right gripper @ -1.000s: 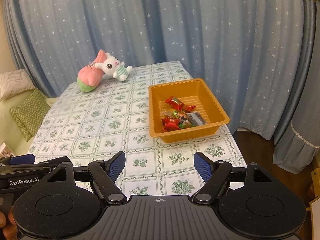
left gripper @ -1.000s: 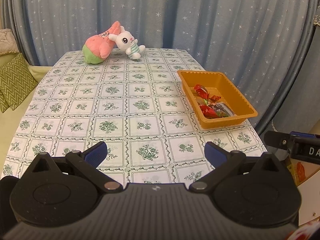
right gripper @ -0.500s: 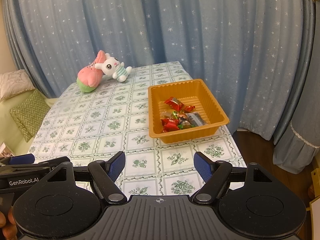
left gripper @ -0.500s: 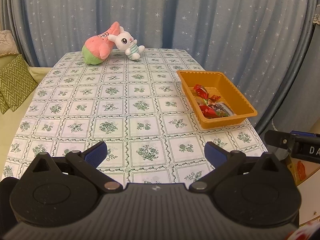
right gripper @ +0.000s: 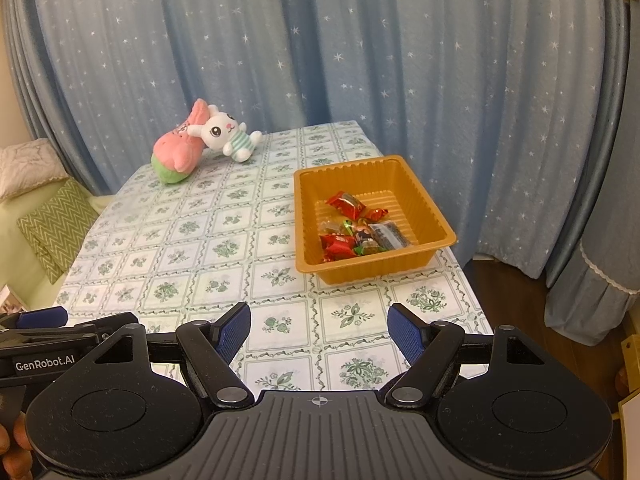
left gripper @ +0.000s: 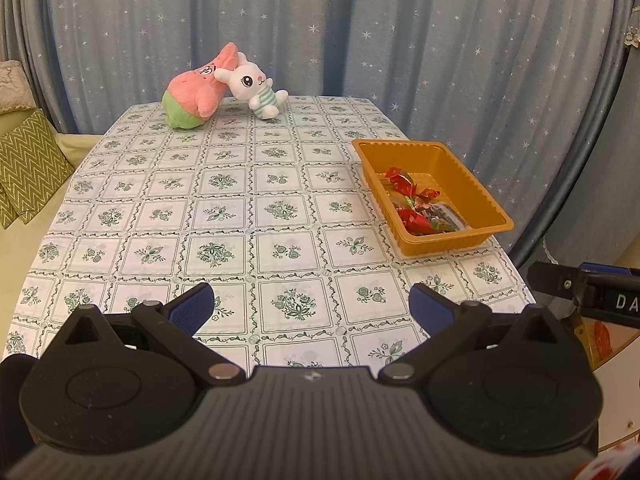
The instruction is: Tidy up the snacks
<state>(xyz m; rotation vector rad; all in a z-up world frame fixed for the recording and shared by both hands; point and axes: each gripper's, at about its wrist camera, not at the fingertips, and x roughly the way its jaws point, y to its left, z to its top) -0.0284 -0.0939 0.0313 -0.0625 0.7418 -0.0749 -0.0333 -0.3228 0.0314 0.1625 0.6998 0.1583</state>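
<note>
Both grippers unmoved, jaws apart (snacks (right gripper: 357,229) unchanged in tray (right gripper: 420,188)).

A home room: star curtains (right gripper: 360,60) behind a worktop (left gripper: 240,216) with flowered cloth, two plush toys (left gripper: 224,88) on it, cushions (left gripper: 28,172) on a sofa beside

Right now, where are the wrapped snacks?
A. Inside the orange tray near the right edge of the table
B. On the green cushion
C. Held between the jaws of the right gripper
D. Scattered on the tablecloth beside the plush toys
A: the wrapped snacks all lie inside the orange tray, which stands on the table; both grippers are open and hold nothing.
</note>
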